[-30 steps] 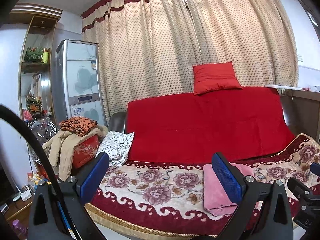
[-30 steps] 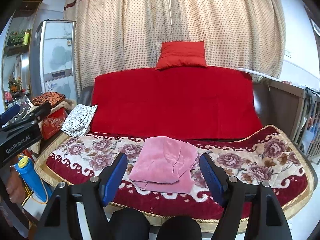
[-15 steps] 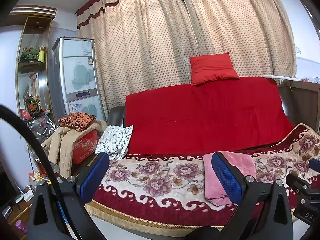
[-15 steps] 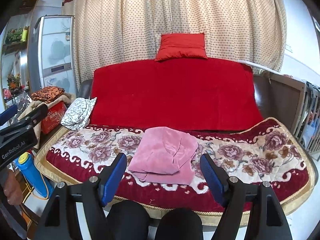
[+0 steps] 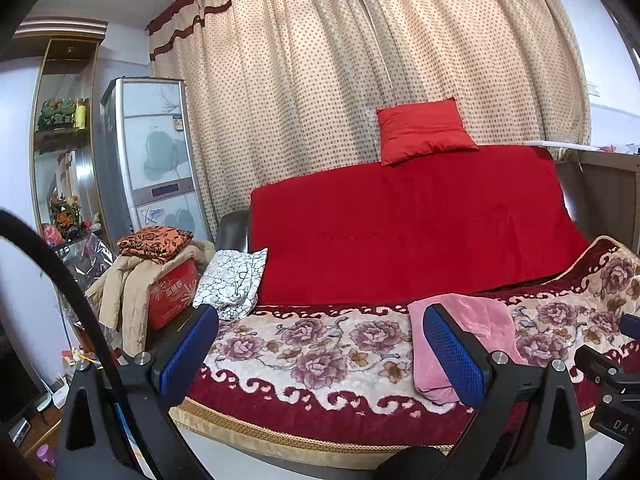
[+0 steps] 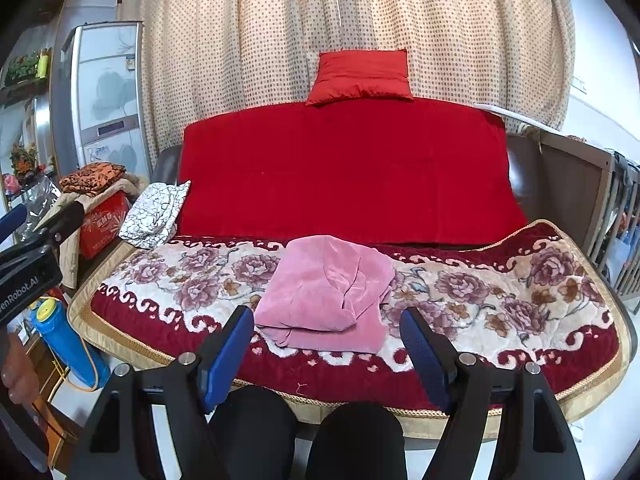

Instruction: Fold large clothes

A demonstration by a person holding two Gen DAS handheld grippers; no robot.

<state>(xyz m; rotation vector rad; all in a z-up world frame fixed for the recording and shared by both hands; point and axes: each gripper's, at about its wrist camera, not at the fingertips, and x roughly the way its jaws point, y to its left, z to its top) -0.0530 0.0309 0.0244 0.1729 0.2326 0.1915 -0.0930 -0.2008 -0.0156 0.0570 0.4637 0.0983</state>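
A pink garment [image 6: 328, 292] lies folded in a bundle on the floral blanket [image 6: 500, 292] that covers the sofa seat. It also shows in the left wrist view [image 5: 480, 328], partly hidden behind my left gripper's right finger. My right gripper [image 6: 326, 342] is open and empty, held in front of the sofa edge, just short of the garment. My left gripper [image 5: 320, 344] is open and empty, to the left of the garment and clear of the sofa.
The sofa back has a red cover [image 6: 344, 168] with a red cushion [image 6: 360, 76] on top. A white patterned cloth [image 6: 154, 210] lies at the seat's left end. A pile of clothes on a red box [image 5: 160, 276] and a blue bottle [image 6: 66, 344] stand at the left. My knees [image 6: 304, 432] are below.
Both grippers have tilted up and drawn back a little, so the sofa and garment sit lower in both views. Both stay open and empty.
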